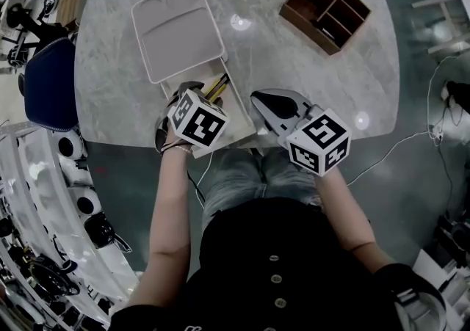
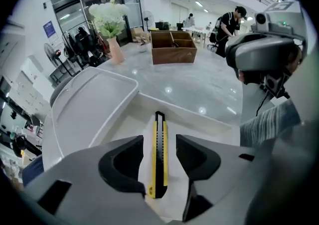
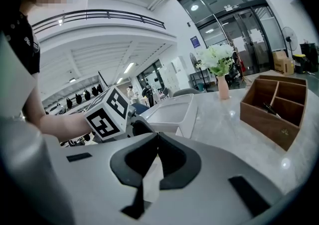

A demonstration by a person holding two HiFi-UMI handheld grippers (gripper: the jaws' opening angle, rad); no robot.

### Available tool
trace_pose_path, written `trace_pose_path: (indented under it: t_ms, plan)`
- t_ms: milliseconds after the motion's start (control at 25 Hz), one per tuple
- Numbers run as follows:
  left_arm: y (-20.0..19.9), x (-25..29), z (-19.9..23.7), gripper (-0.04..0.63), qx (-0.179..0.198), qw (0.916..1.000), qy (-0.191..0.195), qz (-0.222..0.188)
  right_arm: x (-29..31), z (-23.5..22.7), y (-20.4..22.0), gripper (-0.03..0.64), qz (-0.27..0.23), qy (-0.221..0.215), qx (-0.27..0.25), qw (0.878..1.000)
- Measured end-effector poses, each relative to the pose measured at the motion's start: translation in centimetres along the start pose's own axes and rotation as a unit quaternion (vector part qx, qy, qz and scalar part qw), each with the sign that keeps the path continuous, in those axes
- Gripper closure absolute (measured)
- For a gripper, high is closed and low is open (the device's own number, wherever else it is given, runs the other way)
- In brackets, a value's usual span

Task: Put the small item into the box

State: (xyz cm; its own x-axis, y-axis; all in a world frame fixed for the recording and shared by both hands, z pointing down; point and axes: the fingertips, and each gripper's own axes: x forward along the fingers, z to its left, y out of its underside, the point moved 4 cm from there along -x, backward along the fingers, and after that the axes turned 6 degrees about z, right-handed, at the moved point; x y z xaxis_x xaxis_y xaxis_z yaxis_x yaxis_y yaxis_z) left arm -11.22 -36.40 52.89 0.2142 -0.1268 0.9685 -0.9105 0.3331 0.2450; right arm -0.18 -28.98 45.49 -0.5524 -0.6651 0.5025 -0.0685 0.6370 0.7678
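Closest to the head camera is the person's dark buttoned shirt (image 1: 275, 278), with both forearms reaching to a grey marble table (image 1: 110, 80). The left gripper (image 1: 194, 106) points steeply down over an open white box (image 1: 235, 102) at the table's near edge. A yellow and black utility knife (image 1: 216, 87) lies inside the box, partly hidden by the gripper's cube. The box's white lid (image 1: 178, 28) lies flat just beyond it. The right gripper (image 1: 268, 106) sits just right of the box. A wooden divided organizer (image 1: 325, 8) stands well apart at the far right. Both cubes bear black-and-white square markers, with no readable words.

From the left gripper view, the jaws stand spread wide and grip nothing. The knife lies lengthwise on the box floor below the gap, touching neither pad. It has a yellow body with a black ridged slider strip and a black tip pointing away. Beyond are the lid, the organizer and a pink vase of white flowers (image 2: 112, 29). A blue wall sign (image 2: 49, 28) is too small to read.

From the right gripper view, the jaws are pressed together at their tips with nothing between them. The left gripper's cube shows at left, the lid behind it, and the organizer at right.
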Motion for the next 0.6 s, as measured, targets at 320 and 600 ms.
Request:
trace_pose_path:
  t_ms: [320,600]
  plan:
    - [0.2,-4.7,0.5,0.384,-0.103,0.9877,0.031,-0.113,0.0,1.1,-2.5,0.614,-0.014,-0.014,-0.033,0.999]
    - [-0.3,-9.8,1.9,0.529,-0.194,0.9421,0.056,-0.267,-0.5,2.1,-5.0,0.615,-0.027,-0.039,-0.069,0.997]
